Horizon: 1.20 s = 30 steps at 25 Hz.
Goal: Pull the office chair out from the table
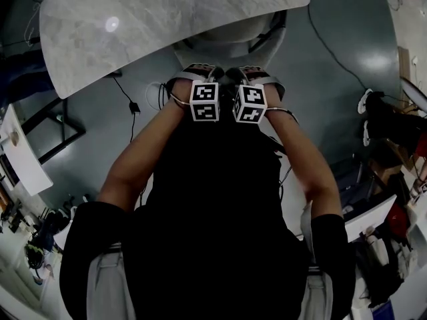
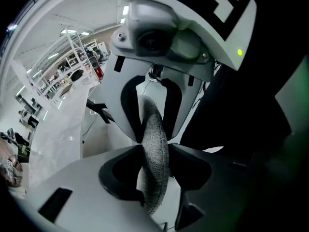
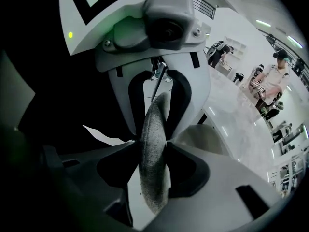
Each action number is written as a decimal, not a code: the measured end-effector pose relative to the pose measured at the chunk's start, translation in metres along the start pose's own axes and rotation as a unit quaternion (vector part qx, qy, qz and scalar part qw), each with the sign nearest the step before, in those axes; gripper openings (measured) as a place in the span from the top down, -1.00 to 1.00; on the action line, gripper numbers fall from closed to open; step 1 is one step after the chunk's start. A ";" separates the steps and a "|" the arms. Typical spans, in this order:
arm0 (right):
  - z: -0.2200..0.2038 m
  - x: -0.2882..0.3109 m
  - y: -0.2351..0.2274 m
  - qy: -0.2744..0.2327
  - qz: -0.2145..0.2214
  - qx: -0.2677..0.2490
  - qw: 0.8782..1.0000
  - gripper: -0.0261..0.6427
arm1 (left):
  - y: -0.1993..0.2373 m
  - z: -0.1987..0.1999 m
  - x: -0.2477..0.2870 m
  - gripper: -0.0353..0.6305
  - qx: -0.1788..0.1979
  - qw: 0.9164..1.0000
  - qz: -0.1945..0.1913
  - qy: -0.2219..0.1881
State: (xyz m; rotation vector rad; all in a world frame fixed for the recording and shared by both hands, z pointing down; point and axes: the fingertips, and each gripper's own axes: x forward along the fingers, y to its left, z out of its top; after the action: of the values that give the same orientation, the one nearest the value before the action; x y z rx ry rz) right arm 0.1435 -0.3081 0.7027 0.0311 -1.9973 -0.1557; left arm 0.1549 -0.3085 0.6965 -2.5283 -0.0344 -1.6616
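Observation:
The office chair (image 1: 223, 42) is tucked under the marble table (image 1: 147, 25), and only its pale rounded top shows past the table edge. My left gripper (image 1: 200, 72) and right gripper (image 1: 250, 72) hang side by side over it, pointing steeply down. In the left gripper view the grey fabric rim of the backrest (image 2: 155, 168) runs between the jaws of the left gripper (image 2: 154, 149), pads close on both sides. In the right gripper view the same rim (image 3: 154, 178) lies between the jaws of the right gripper (image 3: 154, 151). Each view shows the other gripper straddling the rim opposite.
A black cable (image 1: 130, 102) trails over the grey floor left of the chair. A white cabinet (image 1: 23, 159) stands at the left, and bags and clutter (image 1: 393, 132) at the right. Two people (image 3: 265, 83) stand beyond the table's far side.

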 end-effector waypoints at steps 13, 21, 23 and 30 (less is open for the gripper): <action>0.000 0.005 0.000 0.008 -0.012 0.023 1.000 0.57 | 0.000 -0.001 0.008 0.53 -0.030 1.000 0.007 -0.002; 0.000 0.001 0.001 0.008 -0.011 0.043 0.999 0.66 | -0.001 0.001 0.005 0.61 -0.031 0.999 -0.006 0.006; 0.000 0.000 0.001 0.009 -0.009 0.046 0.999 0.66 | -0.001 0.001 0.004 0.62 -0.033 0.999 -0.006 0.007; 0.002 0.002 0.002 0.009 -0.009 0.057 0.998 0.67 | -0.001 -0.001 0.004 0.63 -0.035 0.999 -0.007 0.009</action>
State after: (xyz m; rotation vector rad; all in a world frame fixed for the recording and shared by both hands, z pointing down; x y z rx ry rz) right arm 0.1410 -0.3065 0.7040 0.1237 -1.9857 -0.0533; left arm 0.1559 -0.3074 0.7011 -2.5690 0.0087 -1.7205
